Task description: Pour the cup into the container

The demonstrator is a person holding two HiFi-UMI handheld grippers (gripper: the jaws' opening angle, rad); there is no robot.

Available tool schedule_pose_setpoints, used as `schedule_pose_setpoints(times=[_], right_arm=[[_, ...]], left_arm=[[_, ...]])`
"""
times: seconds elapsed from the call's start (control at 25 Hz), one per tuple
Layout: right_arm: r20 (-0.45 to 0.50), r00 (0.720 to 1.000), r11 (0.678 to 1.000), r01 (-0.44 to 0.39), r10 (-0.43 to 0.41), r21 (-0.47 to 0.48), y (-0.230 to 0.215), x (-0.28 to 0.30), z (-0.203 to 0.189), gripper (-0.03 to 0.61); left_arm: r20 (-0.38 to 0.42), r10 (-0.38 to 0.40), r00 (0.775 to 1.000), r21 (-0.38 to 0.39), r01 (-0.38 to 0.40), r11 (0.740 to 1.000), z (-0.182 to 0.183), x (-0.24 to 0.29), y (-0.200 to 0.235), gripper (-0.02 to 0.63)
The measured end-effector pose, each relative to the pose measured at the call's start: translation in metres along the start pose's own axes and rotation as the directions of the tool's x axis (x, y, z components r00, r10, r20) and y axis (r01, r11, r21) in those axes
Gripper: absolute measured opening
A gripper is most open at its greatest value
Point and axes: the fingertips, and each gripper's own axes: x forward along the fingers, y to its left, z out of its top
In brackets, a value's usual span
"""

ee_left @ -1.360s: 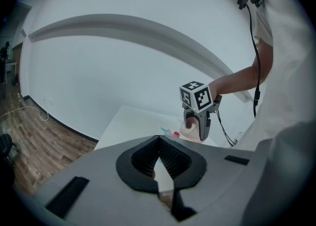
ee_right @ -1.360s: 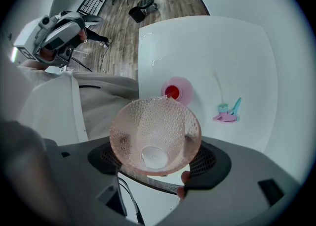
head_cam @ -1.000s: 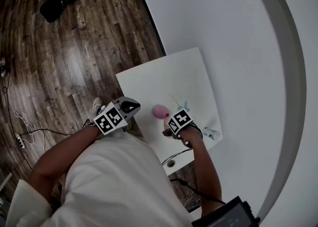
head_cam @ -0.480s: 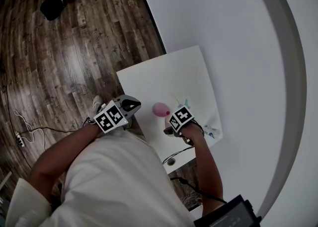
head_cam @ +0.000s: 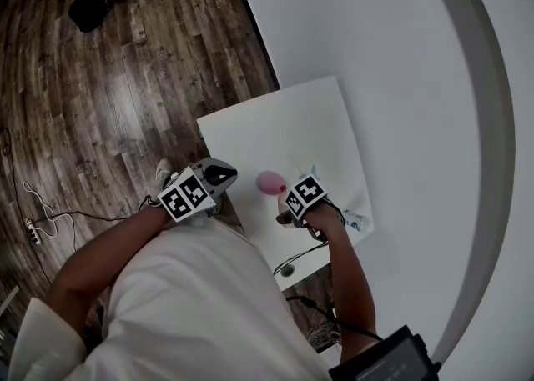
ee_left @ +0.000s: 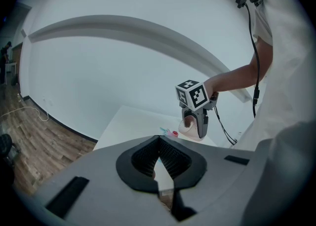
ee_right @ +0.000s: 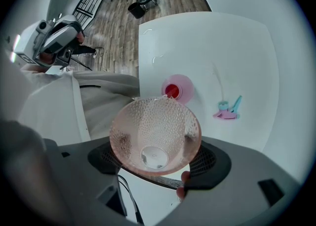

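Holding a pink see-through cup [ee_right: 148,116] between its two jaws, the right gripper [ee_right: 155,142] points steeply down over the white table [ee_right: 222,42]. The jaws press on the cup from both sides, and the cup is tipped. In the right gripper view its top rim lines up with the near edge of the small pink container [ee_right: 177,89]. This container stands on the table and shows something red inside. I cannot tell whether any liquid is left in the cup.

A little to the right of the container lies a small pink and teal thing [ee_right: 228,110], apart from it.

The left gripper [ee_left: 159,170] has its jaws together with nothing between them. In the head view it is held beside the table's near left edge, above the wooden floor [head_cam: 100,79] and well apart from the cup.
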Motion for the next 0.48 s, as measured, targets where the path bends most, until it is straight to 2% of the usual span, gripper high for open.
schedule_pose_setpoints(times=[0.48], right_arm=[[-0.019, 1.0, 1.0, -0.005, 0.005, 0.003, -0.0002, -0.0013, -0.0037, 0.365]], left_arm=[[0.008, 0.001, 1.0, 0.001, -0.001, 1.0, 0.0019, 0.0016, 0.0006, 0.011]])
